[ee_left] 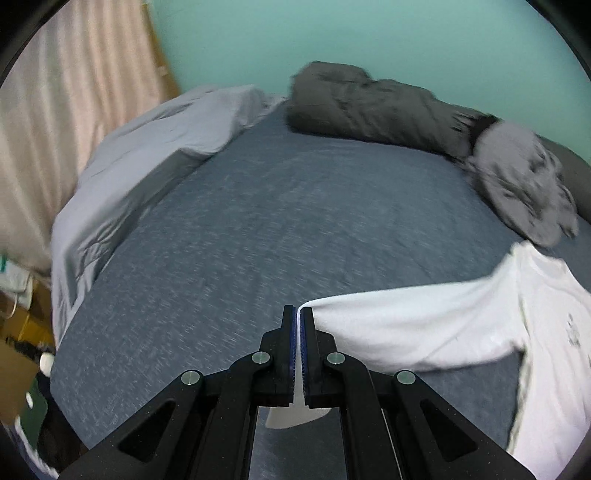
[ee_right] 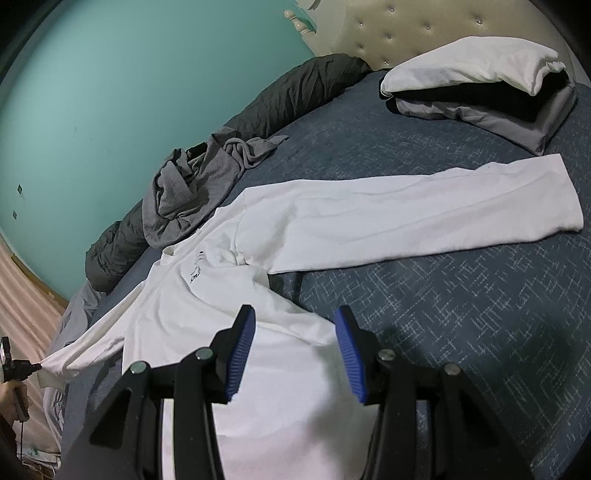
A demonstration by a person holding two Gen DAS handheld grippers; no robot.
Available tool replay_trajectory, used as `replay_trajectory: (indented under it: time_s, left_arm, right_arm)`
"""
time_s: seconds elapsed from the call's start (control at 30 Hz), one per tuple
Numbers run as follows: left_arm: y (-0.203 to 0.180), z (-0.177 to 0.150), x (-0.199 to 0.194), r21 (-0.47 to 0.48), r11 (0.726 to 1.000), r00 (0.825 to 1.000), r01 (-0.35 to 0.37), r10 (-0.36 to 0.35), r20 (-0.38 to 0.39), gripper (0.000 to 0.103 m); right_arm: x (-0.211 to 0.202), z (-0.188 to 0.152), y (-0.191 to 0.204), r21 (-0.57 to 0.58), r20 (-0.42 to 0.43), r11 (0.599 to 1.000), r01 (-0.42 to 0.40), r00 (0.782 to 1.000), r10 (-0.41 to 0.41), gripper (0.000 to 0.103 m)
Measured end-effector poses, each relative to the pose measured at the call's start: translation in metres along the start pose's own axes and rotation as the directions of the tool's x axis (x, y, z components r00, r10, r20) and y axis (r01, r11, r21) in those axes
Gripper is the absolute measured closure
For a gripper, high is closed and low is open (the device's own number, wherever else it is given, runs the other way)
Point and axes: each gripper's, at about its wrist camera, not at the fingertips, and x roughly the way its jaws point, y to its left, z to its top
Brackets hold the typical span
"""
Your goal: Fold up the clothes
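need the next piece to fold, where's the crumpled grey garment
In the right wrist view, the crumpled grey garment lies beyond the white shirt, against the dark rolled duvet by the teal wall.

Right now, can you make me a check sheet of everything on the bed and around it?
Surface: bed with dark blue patterned cover.
Job's things: white long-sleeved shirt spread out, one sleeve stretched across the bed.
Clutter: crumpled grey garment, dark rolled duvet, folded pile, pale sheet.
Grippers: left gripper shut on the shirt's other sleeve cuff; right gripper open over the shirt's body.
Cables: thin cord below the hand, lower left.
Surroundings: teal wall, curtain, tufted headboard.
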Motion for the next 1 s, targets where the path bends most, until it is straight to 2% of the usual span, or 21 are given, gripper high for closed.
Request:
replay_trajectory:
  time_s: [0.1,0.23,0.3,0.33,0.4,0.47,0.53,0.63,0.8,0.93,1.0]
  left_arm:
    - [0.011,-0.004,0.026,-0.053,0.999,0.998,-0.004,0.001,-0.067,0.1]
    - [0.021,-0.021,0.04,-0.088,0.996,0.994,-0.023,0.014,-0.104,0.096]
    - [0.025,-0.033,0.044,-0.101,0.995,0.991,-0.014,0.0,-0.132,0.083]
    - [0.026,-0.039,0.043,-0.102,0.995,0.99,-0.007,-0.007,-0.138,0.081]
    - [0.023,-0.053,0.039,-0.094,0.994,0.985,0.048,-0.063,-0.158,0.08]
    - [0.014,-0.066,0.033,-0.074,0.989,0.973,0.13,-0.141,-0.18,0.079]
    - [0.0,-0.08,0.023,-0.047,0.982,0.963,0.183,-0.189,-0.194,0.077]
    - [-0.027,-0.107,0.001,-0.008,0.961,0.937,0.278,-0.273,-0.218,0.073]
    - [-0.072,-0.149,-0.029,0.042,0.911,0.88,0.411,-0.384,-0.279,0.069]
    - [-0.108,-0.184,-0.046,0.098,0.868,0.836,0.487,-0.43,-0.341,0.065]
    - [-0.124,-0.201,-0.055,0.123,0.845,0.814,0.521,-0.447,-0.371,0.062]
  right_arm:
    - [0.003,0.0,0.002,-0.007,-0.005,1.0,-0.001,1.0,0.001,0.057]
    - [0.006,-0.002,0.006,-0.016,-0.016,1.0,-0.007,1.0,0.007,0.057]
    - [0.007,-0.002,0.008,-0.021,-0.021,1.0,-0.01,1.0,0.01,0.057]
    - [0.008,-0.003,0.009,-0.023,-0.023,1.0,-0.011,1.0,0.011,0.057]
    - [0.007,-0.004,0.011,-0.026,-0.026,1.0,-0.015,1.0,0.014,0.057]
    - [0.006,-0.002,0.011,-0.025,-0.05,0.999,-0.028,0.998,0.027,0.057]
    - [0.005,0.0,0.012,-0.023,-0.074,0.999,-0.041,0.996,0.039,0.057]
    - [0.004,0.003,0.013,-0.02,-0.11,0.998,-0.06,0.992,0.057,0.051]
    - [0.002,0.009,0.016,-0.025,-0.183,0.996,-0.089,0.979,0.083,0.049]
    - [-0.003,0.018,0.021,-0.061,-0.297,0.993,-0.099,0.952,0.076,0.047]
    - [-0.004,0.02,0.019,-0.078,-0.368,0.992,-0.1,0.927,0.065,0.045]
